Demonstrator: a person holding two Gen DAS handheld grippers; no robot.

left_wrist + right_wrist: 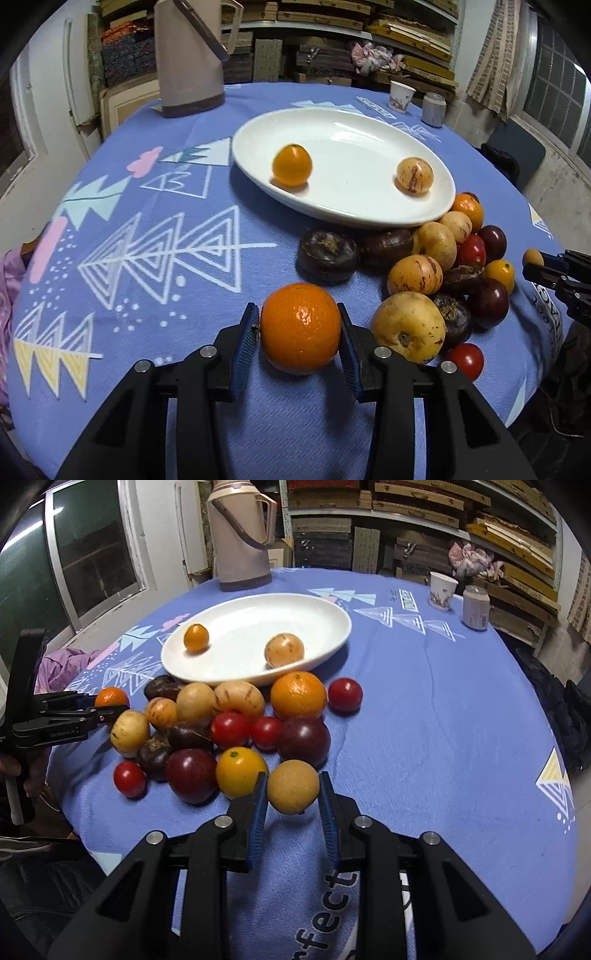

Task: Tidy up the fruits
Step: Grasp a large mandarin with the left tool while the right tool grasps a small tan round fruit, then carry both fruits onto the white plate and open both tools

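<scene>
We have fruit in both grippers. Our left gripper point(300, 334) is pinching a big orange point(300, 328) between its blue pads point(244, 347), close to the near edge of the blue patterned tablecloth point(155, 206). Our right gripper point(293, 794) has its fingers clamped on a small round tan fruit point(293, 787), held just at the near side of the fruit pile point(229, 723).

The white oval plate point(354, 218) sits toward the middle of the table, and two fruits are in it: a small orange one point(292, 164) by its left rim and a tan streaked one point(414, 175) by its right rim. The pile touches the plate's near rim.

The left wrist view gives us the held orange full on, with the pile crowded to its right and the right gripper only as a dark shape at the right edge. The right wrist view opens the pile up: red tomatoes point(229, 729), dark plums point(191, 775), a second big orange point(298, 695) against the plate, and the left gripper coming in from the left edge with its orange half hidden. Only there do we see printed lettering on the cloth's near edge.

At the far edge stand a thermos point(242, 535), a paper cup point(441, 590) and a small jar point(475, 607).
</scene>
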